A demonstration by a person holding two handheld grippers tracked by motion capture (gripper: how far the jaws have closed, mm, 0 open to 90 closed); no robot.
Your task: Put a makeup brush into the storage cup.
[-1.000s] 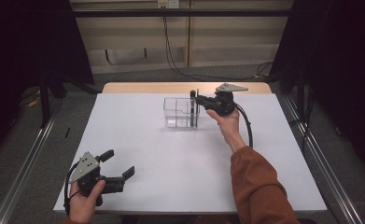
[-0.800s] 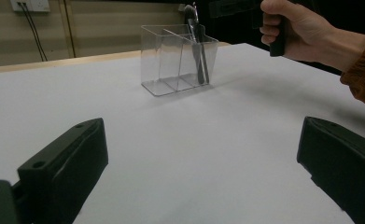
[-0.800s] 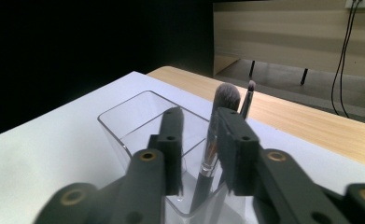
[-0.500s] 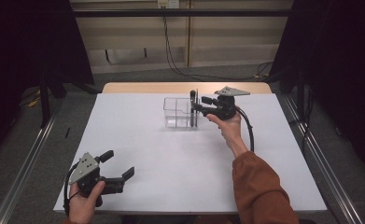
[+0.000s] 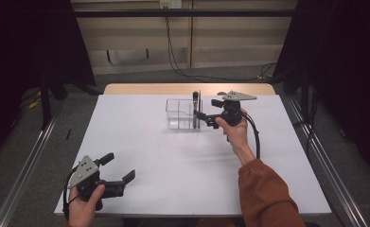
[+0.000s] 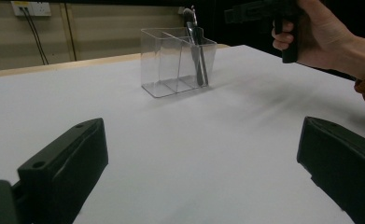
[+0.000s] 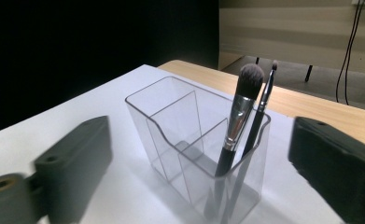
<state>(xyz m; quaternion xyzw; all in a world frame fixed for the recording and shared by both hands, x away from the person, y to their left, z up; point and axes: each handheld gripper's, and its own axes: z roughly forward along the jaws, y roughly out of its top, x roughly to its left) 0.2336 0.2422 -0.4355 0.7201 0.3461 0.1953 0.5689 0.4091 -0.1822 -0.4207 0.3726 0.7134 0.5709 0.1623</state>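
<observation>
At the near left corner of the white table [image 5: 173, 165], the left gripper [image 5: 120, 168] was held low and level, its jaws spread wide with nothing between them; it was judged to be parked there, out of the way, while the other hand worked. Farther off, past the bare middle of the tabletop, the right gripper [image 5: 198, 105] was held level just beside the clear acrylic organizer [image 5: 180, 113], jaws pointed at its right end. Those jaws had just been opening and were seen wide apart, pressing on nothing, with the organizer's end compartment standing between and beyond them. Inside that compartment a large powder brush [image 7: 238, 116] and a thin detail brush [image 7: 263, 105] were leaned bristles up against the wall, presumably so that the heads stayed clean and easy to pick out. The other compartments were left empty. The release was judged complete, the brushes being supported by the organizer alone.
</observation>
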